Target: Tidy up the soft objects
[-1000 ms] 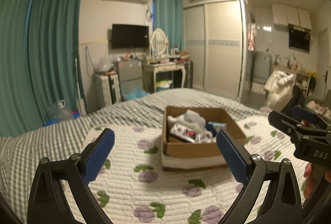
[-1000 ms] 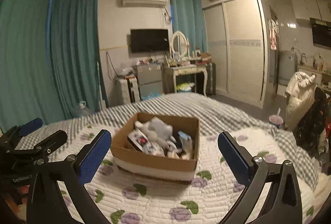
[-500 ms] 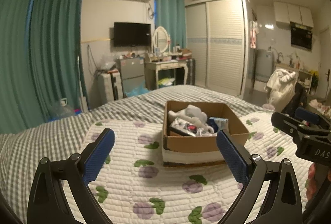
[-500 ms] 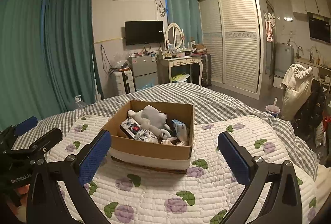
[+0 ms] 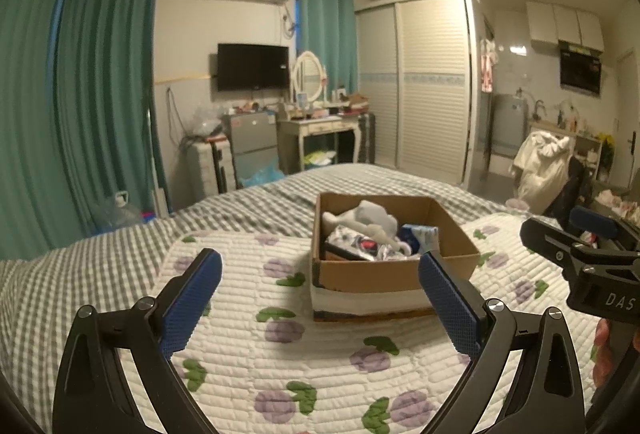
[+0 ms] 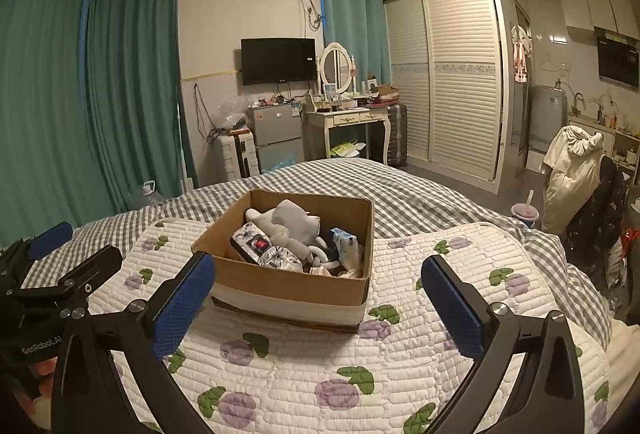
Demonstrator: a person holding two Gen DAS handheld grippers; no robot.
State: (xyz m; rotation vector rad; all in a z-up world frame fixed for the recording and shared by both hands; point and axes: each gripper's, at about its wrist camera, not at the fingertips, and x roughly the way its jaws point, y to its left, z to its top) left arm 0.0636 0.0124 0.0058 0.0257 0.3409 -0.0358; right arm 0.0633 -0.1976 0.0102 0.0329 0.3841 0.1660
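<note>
A brown cardboard box [image 5: 384, 270] [image 6: 296, 286] stands on the quilted flower-print bedcover [image 5: 280, 354] [image 6: 320, 374]. Inside lie a grey-white plush toy [image 5: 372, 215] [image 6: 292, 220], a patterned soft pack with a red spot [image 5: 356, 244] [image 6: 260, 246] and a blue-white pack [image 5: 420, 234] [image 6: 346, 244]. My left gripper [image 5: 320, 298] is open, hovering before the box's near left side. My right gripper [image 6: 318, 298] is open too, facing the box front. Each gripper shows in the other's view: the right one [image 5: 576, 258] at the right edge, the left one [image 6: 60, 274] at the left edge.
A grey checked blanket [image 6: 400, 193] covers the bed beyond the quilt. Past the bed stand a small fridge [image 6: 276, 133], a dressing table with a mirror [image 6: 348, 117] and a slatted wardrobe [image 6: 460, 73]. A chair draped with clothes [image 6: 580, 177] and a drink cup [image 6: 526, 211] are at right.
Both grippers have drawn back and up a little; the box sits slightly lower and nearer the middle in both views. Both stay open.
</note>
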